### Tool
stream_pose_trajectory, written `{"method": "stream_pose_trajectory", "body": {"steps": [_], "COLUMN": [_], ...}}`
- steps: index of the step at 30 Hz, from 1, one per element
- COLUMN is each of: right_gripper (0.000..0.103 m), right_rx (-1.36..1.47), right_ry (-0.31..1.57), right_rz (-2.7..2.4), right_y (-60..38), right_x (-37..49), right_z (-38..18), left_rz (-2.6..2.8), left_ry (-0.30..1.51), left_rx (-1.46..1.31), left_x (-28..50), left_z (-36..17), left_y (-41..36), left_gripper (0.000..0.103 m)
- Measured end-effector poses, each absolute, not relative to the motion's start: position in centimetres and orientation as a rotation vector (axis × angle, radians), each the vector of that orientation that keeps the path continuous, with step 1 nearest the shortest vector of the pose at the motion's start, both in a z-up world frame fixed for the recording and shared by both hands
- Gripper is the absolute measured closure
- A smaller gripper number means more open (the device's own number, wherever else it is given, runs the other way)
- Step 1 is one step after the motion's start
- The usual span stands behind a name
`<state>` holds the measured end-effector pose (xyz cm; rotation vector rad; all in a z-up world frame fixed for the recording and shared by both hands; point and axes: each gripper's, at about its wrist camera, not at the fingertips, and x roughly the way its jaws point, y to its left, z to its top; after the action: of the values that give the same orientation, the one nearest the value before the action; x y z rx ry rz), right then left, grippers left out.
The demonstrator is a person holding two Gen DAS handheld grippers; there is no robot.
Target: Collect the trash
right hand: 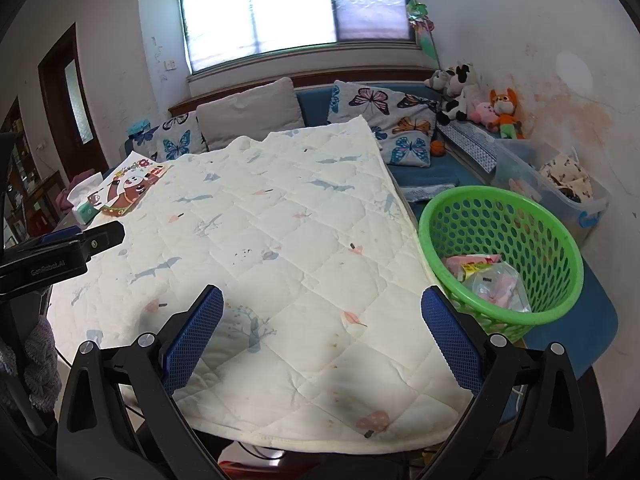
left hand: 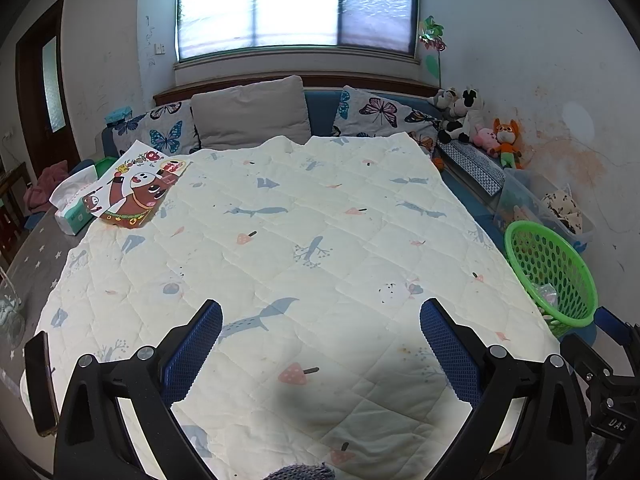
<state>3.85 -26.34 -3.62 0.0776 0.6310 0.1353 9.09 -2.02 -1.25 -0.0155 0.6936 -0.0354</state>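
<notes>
Left claw: blue mesh-padded fingers spread wide, nothing between them, poised low over the near edge of the tabletop and aimed along it toward the window. Right claw: likewise released and empty, held above the near right corner, tipped slightly toward the right edge. Carrying surface: cream quilted cloth with blue whale and pink mushroom print, draped over the tabletop; no loose litter visible on it. Beyond the right edge, just beside the cloth: green perforated plastic basket, upright, holding the trash, a heap of crumpled clear and pink-yellow plastic wrappers, resting on the basket floor. Handling judgement: wrappers light, soft, crinkly and slippery, liable to slide from the pads; best pinched at a bunched fold, not a flat face. Basket light, stiff-rimmed; rim the likely hold. Far left corner: cartoon-printed flat card and a white-green tissue pack beside it.
</notes>
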Motion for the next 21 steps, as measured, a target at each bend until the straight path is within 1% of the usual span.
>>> {"method": "stream_pose_trajectory", "body": {"steps": [21], "right_gripper": [0.004], "right_rx": [0.068], "right_ry": [0.639], "right_rz": [0.149], "right_y": [-26.05], "right_x": [3.99], "right_z": [-3.48], "left_rz": [-0.008], "left_ry": [0.695], "left_rx": [-0.024], "left_x": [8.96], "left_z": [-1.25], "left_y": [-1.39], "left_gripper": [0.007]}}
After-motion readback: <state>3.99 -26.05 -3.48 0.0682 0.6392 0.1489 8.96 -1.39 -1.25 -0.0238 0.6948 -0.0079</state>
